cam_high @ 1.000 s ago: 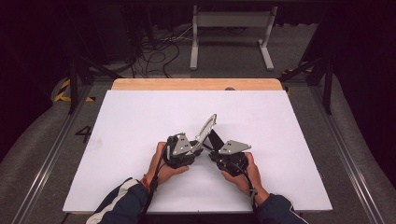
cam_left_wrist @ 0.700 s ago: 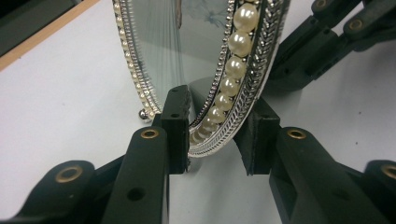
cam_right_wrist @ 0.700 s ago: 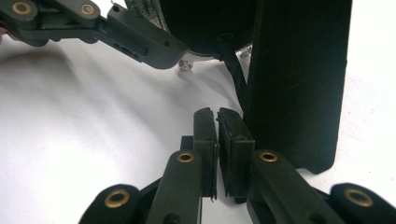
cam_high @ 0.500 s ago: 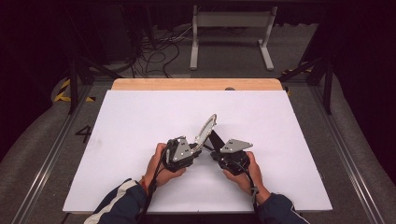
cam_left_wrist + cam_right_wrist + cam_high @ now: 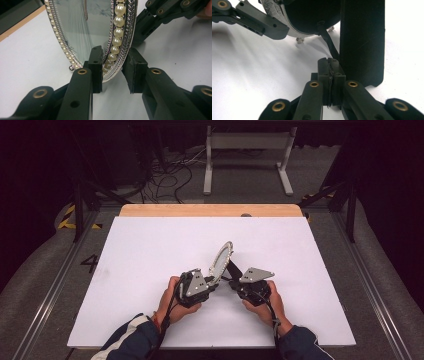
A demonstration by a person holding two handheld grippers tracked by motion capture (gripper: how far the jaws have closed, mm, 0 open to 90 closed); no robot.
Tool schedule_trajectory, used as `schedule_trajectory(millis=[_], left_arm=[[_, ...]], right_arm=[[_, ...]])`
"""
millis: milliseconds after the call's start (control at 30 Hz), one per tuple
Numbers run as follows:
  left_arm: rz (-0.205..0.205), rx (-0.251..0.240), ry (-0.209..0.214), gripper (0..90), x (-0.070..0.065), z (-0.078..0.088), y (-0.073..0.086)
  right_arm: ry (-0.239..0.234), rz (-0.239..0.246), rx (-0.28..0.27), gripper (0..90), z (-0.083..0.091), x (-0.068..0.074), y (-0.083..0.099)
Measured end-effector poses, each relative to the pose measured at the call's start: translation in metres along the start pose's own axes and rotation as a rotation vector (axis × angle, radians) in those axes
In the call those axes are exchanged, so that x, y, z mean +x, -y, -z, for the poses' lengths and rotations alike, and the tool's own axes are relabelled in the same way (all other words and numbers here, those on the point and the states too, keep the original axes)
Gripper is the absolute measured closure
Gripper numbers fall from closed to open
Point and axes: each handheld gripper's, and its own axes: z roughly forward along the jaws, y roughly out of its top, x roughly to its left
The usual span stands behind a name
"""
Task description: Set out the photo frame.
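Standing the mirror on its prop, mid-table.

The mirror (image 5: 220, 260) leans upright; the left gripper (image 5: 113, 71) brackets its pearl rim, one pad touching, the jaws having just narrowed. The right gripper (image 5: 331, 75) pinches the strap (image 5: 328, 45) by the stand (image 5: 362, 40). Next, probably: spread the stand, release gently.

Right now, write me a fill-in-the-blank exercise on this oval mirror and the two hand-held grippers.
1. The oval pearl-rimmed silver mirror stands tilted on the ____ table.
2. The left hand-held gripper has its jaws on either side of the mirror's ____.
3. The right hand-held gripper is shut on a thin black ____ that runs up to the mirror's back.
4. The mirror's rim is lined with a row of ____.

Missing words: white; rim; strap; pearls
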Motion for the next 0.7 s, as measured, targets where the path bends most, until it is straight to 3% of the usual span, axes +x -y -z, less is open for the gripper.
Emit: schedule_trajectory(millis=[267,700], left_arm=[[0.025,-0.01,0.03,70.3,0.0005,-0.0016,0.0006],[0.026,-0.011,0.053,69.3,0.0012,-0.0014,0.0013]], right_arm=[[0.024,-0.006,0.001,88.8,0.0002,-0.0049,0.0007],[0.045,-0.02,0.003,87.9,0.0,-0.0103,0.0019]])
